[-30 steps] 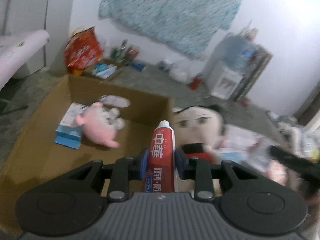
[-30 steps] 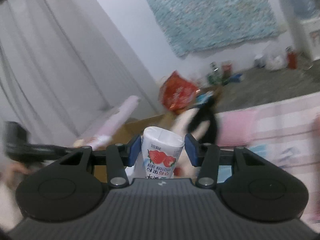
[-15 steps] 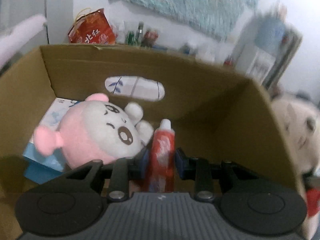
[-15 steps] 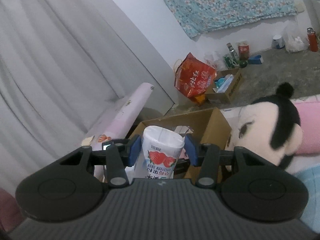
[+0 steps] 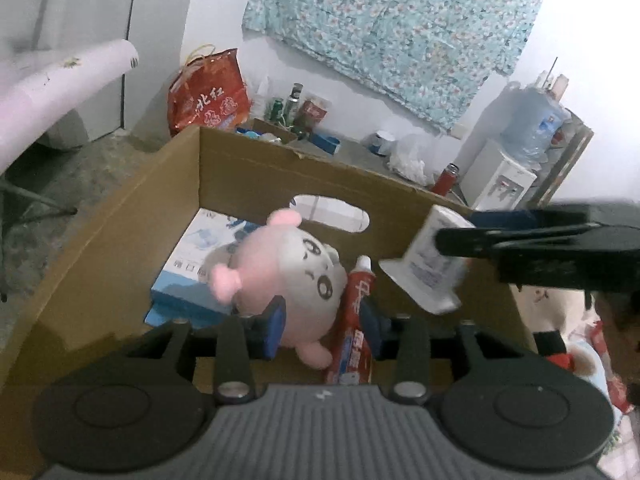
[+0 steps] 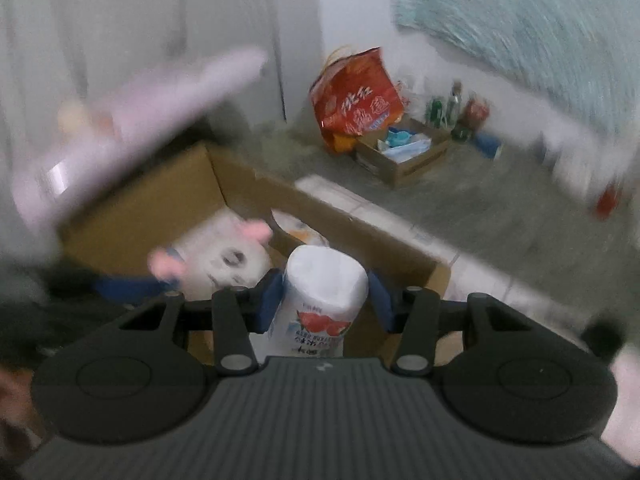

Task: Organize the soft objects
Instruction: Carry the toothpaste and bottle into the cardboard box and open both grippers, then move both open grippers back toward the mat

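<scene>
Below left hand-held gripper (image 5: 324,326): cardboard box (image 5: 120,248), open top. Inside, ahead of its fingers: blue-white carton (image 5: 192,268), pink plush (image 5: 280,276) leaning on it. Red toothpaste tube (image 5: 354,320) between left jaws, against right pad, left pad clear; jaws opening. Right hand-held gripper (image 6: 326,300) holds white strawberry-print pouch (image 6: 324,292) clamped between pads, over box's right wall; view blurred. Beyond box: red bag (image 5: 208,92).

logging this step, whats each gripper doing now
left gripper: opening, toothpaste tube between its jaws
right gripper: shut on white strawberry pouch
</scene>
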Tool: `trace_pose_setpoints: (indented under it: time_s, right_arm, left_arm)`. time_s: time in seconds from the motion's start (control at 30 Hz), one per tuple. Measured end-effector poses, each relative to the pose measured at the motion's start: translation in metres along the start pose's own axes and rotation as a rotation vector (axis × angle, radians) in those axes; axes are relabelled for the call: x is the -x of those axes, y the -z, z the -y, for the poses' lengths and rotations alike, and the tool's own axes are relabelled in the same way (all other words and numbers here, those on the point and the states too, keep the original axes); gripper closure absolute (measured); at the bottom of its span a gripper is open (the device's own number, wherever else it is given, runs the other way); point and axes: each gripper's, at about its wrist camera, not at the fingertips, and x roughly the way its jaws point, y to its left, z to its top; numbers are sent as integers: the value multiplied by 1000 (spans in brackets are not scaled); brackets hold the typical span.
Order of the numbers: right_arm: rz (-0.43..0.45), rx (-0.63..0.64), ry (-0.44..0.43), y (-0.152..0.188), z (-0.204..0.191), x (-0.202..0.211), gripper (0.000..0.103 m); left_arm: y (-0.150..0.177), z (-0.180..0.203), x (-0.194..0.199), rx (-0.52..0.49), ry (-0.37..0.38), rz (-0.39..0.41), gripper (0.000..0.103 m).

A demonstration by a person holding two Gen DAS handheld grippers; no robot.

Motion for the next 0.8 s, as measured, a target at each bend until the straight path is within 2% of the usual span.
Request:
trace_pose_setpoints:
  time_s: [0.07,0.13,0.23,0.37,0.47,0.57,0.6,0.63,0.67,0.73,0.8]
  right_arm:
    - [-55,155,69,-11,-22,-13,57]
    - [-102,235,98,-18,-39,-25,57]
    - [-204,392,156,-10,-66,-45,57]
    - [-236,524,223,0,-89,-55,57]
    - [-254,513,225,-2,-84,-64,57]
    - [-335,453,223,0,-68,-79,59]
    - [-331,475,222,4,-67,-79,60]
    - [-326,497,222,8,-69,-75,63]
    - [-336,509,223,9,-70,-74,74]
    - [-340,541,259,8,-70,-74,79]
    - [-353,537,247,3,-64,-70,85]
  left_arm:
    - [4,-1,2,-11,11,-3,61]
    - [6,1,3,-29,9,6,61]
    - [9,7,2,-58,23,11,61]
    - [13,10,1,-52,51,6,61]
    - [15,10,0,-54,50,8,61]
    - [14,9,-1,-47,54,2,61]
    - [14,9,-1,-48,52,3,61]
    - [14,10,-1,-50,49,6,60]
    - [13,9,-2,-50,49,7,60]
    - [13,9,-3,-41,49,3,60]
    - [13,9,-4,-32,53,-1,59]
